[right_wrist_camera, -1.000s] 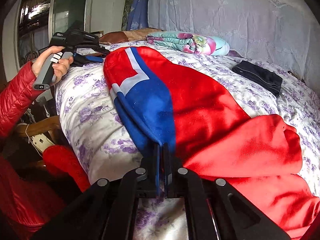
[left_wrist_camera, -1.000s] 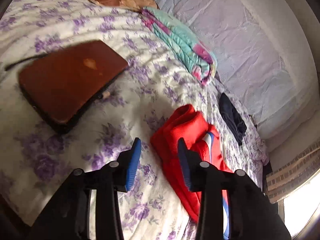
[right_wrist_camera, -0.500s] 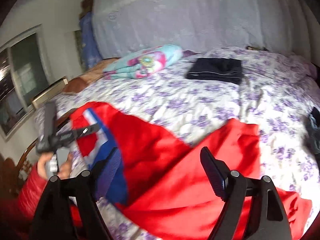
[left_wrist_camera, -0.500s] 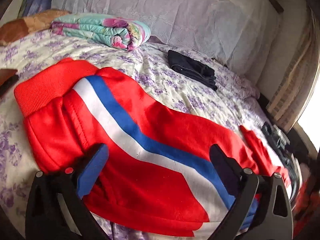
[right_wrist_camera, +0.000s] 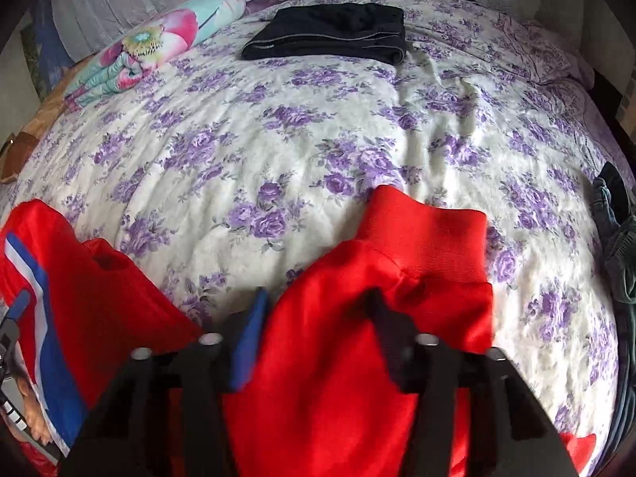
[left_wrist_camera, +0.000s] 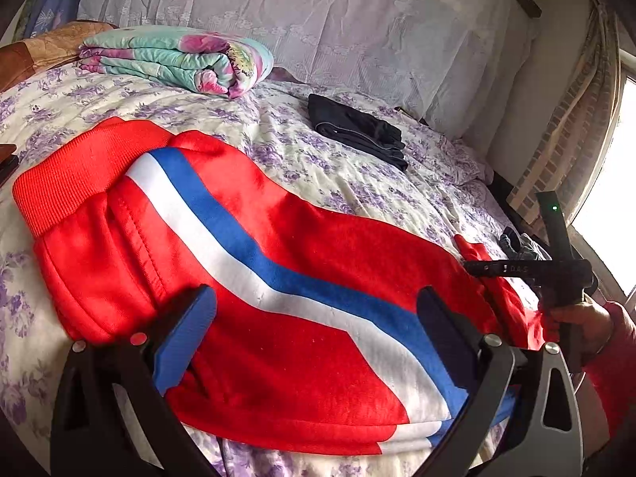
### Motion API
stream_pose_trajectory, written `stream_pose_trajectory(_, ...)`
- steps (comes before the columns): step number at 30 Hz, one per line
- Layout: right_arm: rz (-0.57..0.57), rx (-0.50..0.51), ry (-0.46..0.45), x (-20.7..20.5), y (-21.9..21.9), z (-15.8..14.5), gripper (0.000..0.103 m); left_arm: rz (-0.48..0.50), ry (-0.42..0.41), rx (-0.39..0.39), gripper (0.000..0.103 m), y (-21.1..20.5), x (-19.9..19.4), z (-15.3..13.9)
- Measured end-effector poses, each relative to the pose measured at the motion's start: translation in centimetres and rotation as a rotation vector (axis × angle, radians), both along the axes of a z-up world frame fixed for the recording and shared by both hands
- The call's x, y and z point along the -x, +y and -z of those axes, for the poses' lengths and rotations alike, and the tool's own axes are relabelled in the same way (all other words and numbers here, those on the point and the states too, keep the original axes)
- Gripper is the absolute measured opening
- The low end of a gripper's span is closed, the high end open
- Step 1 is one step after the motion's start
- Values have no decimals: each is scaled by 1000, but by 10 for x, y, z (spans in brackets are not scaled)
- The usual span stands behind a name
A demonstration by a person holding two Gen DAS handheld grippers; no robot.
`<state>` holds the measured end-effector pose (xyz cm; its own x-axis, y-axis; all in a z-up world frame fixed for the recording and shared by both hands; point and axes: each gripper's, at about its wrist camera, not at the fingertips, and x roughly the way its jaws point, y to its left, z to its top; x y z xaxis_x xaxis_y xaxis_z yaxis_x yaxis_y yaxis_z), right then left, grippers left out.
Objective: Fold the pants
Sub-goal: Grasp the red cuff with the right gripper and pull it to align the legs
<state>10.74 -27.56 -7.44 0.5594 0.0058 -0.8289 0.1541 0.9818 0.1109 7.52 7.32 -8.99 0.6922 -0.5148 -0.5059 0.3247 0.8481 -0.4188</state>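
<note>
From the left wrist, the one pair of red pants (left_wrist_camera: 278,278) lies on the flowered bedspread (left_wrist_camera: 357,183), long axis running from the ribbed waistband at the left toward the right gripper (left_wrist_camera: 477,268) at the bed's edge. The left gripper (left_wrist_camera: 314,322) hovers over them, jaws spread wide, grasping nothing. Beyond the pants sit one rolled quilt (left_wrist_camera: 179,59) and one folded black garment (left_wrist_camera: 357,131).

The right wrist alone shows a ribbed cuff (right_wrist_camera: 429,230) pointing up the bedspread (right_wrist_camera: 278,139), red cloth between the closing jaws, pads blurred and not yet pressing.
</note>
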Motion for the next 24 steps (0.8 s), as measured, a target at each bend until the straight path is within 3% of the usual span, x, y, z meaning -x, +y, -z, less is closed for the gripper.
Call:
stream_pose_trajectory(1, 12, -53, -33, 10, -11, -7, 8, 1, -1, 2, 98, 0, 0, 0)
stream_pose_trajectory(4, 41, -146, -164, 58, -34, -30, 8, 4, -2, 1, 98, 0, 1, 0)
stream_pose_trajectory(7, 82, -225, -303, 132, -57, -46, 8, 3, -1, -2, 98, 0, 1, 0)
stream_pose_trajectory(10, 152, -299, -344, 202, -83, -27, 9, 0, 0, -10, 98, -1, 1, 0)
stream_pose_trajectory(13, 249, -296, -275, 242, -98, 9, 40, -2, 3, -25, 98, -3, 2, 0)
stream_pose_trajectory(16, 217, -330, -314, 256, -98, 11, 40, -5, 4, -56, 98, -6, 3, 0)
stream_pose_trajectory(19, 175, -363, -359, 250, -98, 1, 52, -11, 2, -87, 98, -9, 4, 0)
stream_pose_trajectory(24, 206, -429, -378, 249, -123, 12, 53, -15, -10, -140, 98, -13, 9, 1)
